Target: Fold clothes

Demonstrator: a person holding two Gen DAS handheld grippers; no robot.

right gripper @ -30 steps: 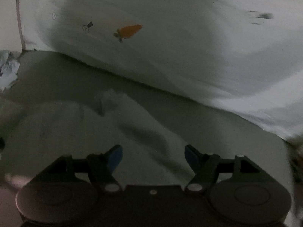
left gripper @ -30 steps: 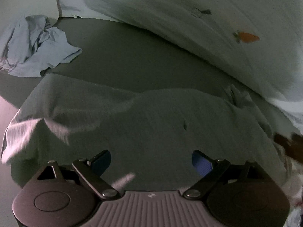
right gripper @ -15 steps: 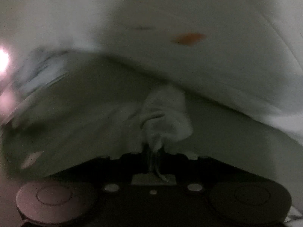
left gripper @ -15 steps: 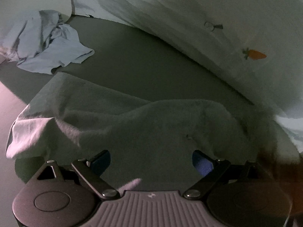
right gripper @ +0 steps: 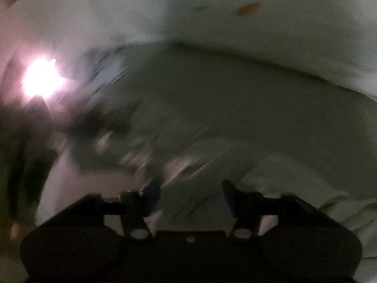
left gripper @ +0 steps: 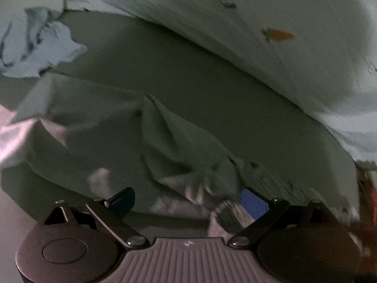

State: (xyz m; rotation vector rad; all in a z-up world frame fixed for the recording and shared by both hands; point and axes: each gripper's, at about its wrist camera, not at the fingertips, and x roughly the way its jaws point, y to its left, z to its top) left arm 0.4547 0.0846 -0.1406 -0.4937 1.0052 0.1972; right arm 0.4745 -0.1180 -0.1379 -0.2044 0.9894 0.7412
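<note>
- Half a second ago the right gripper [right gripper: 189, 194] was clamped on a bunched corner of the grey-green garment [left gripper: 99, 122]; its fingers now stand wide apart, holding nothing.
- Left gripper [left gripper: 188, 200] is also wide open and empty; a crumpled fold of the garment lies between and just ahead of its fingers.
- Garment sprawls on the dark surface [left gripper: 188, 75], its long axis running left to right.
- Behind it hangs a pale carrot-print sheet [left gripper: 278, 35]; a light blue garment [left gripper: 35, 49] lies far left.
- Right view is heavily blurred.
</note>
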